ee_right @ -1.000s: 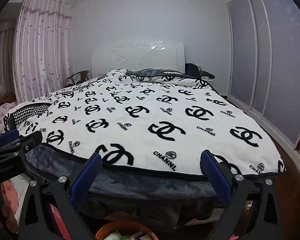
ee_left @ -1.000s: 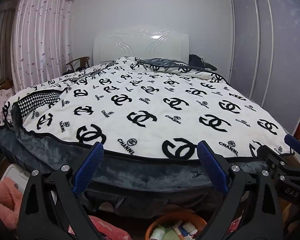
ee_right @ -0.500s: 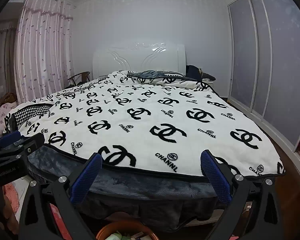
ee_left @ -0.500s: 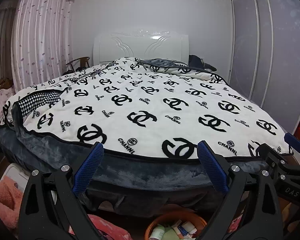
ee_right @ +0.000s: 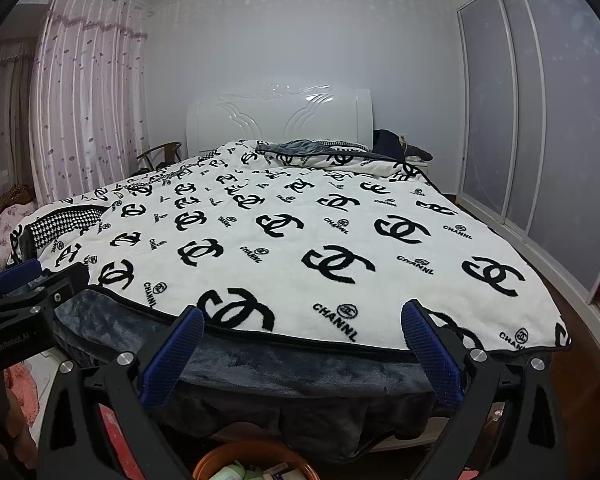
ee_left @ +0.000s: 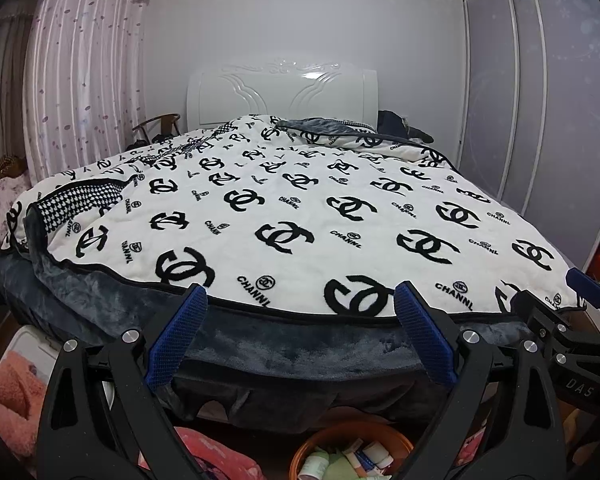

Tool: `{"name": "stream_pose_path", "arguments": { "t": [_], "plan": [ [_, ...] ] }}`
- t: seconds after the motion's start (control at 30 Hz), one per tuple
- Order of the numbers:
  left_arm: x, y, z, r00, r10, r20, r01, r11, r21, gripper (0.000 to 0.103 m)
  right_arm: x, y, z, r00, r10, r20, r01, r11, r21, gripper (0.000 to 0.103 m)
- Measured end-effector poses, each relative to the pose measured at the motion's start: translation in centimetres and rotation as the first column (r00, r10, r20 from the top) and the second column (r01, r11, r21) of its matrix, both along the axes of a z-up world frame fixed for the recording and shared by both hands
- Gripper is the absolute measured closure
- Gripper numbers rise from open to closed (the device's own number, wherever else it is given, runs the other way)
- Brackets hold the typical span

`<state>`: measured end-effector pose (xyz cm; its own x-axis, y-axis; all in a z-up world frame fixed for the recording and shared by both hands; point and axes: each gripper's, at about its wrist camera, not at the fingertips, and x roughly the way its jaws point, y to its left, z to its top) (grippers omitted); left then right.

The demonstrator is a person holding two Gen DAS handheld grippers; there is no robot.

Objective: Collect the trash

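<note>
Both tools spread wide and empty at the foot of the bed.

The left tool and right tool hang side by side just short of the bed, blue pads far apart, nothing between them. The bed carries a white blanket printed with black logos over a dark grey plush layer; beyond it stand a white headboard, pink curtains and sliding wardrobe doors. Below the bed's foot, an orange-brown basket holds trash: small tubes, bottles and green packaging.
</note>
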<state>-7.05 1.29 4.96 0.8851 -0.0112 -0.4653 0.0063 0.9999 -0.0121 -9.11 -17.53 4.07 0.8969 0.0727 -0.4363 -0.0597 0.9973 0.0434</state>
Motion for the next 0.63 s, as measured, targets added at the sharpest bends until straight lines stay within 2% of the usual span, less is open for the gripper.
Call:
{"name": "stream_pose_path", "arguments": {
  "t": [0.63],
  "plan": [
    [0.01,0.25,-0.01,1.0,0.005,-0.019,-0.005,1.0,-0.003,0.011,0.19,-0.25,-0.27,1.0,0.009,-0.014,-0.009,1.0,0.004,0.005]
  ]
}}
